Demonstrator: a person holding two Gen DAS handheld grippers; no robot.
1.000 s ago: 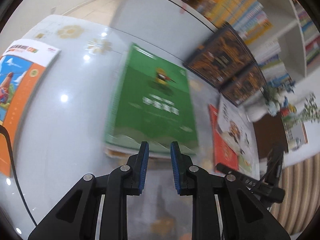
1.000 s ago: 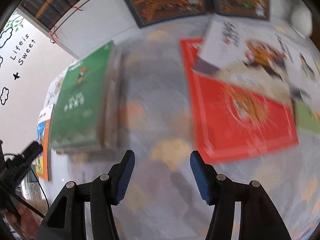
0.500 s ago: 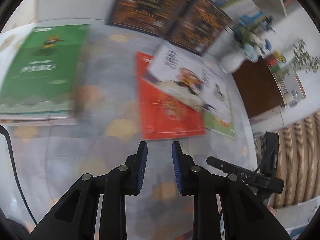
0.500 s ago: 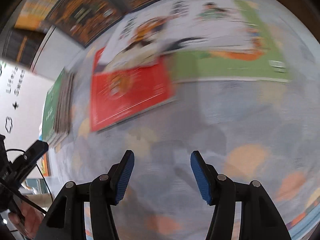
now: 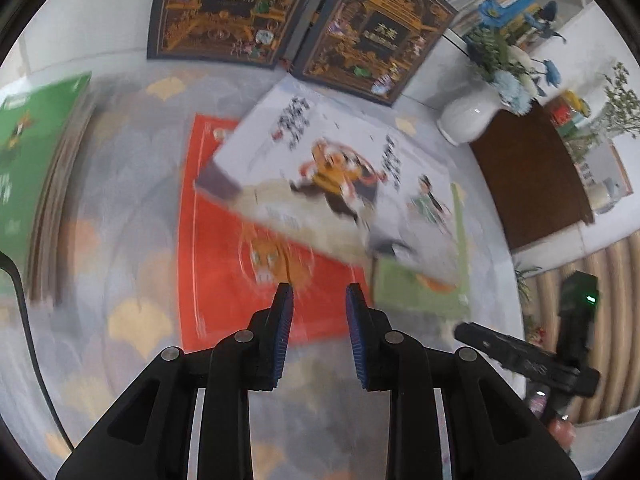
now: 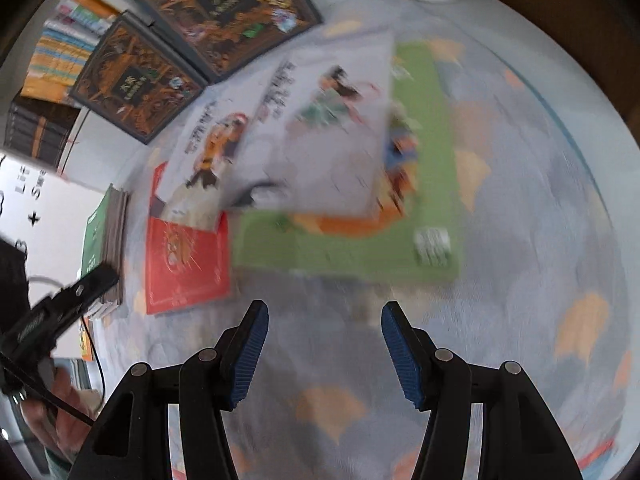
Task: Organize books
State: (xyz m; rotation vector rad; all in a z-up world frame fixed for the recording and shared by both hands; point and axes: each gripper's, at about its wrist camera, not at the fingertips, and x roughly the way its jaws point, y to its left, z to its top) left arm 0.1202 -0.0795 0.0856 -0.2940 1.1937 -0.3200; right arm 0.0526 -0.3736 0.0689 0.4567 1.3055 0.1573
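**Both grippers empty above the scattered books**

The left gripper (image 5: 319, 300) hung over the near edge of a flat red book with an orange emblem (image 5: 224, 256), its blue-padded jaws a narrow gap apart and easing wider, with nothing between them. The right gripper (image 6: 323, 316) stood moderately wide over bare patterned cloth on the bench (image 6: 520, 240), also holding nothing.

The red book lay flat on the bench. A large white picture book with an orange cartoon figure (image 5: 332, 168) lay tilted across its far corner and also overlapped a light green book (image 6: 340, 248) to the right. In the right wrist view the green book sat just beyond the gripper tips, the red one (image 6: 184, 264) to its left.

At the left edge lay a stack of books topped by a dark green cover (image 5: 28, 168), well apart from the red book. Two dark ornate books with gold decoration (image 5: 216, 8) leaned upright at the back of the bench. A white vase holding blue flowers (image 5: 468, 120) stood at the far right corner, beside a dark brown cabinet (image 5: 528, 176).

Motion blur softened most of the covers.
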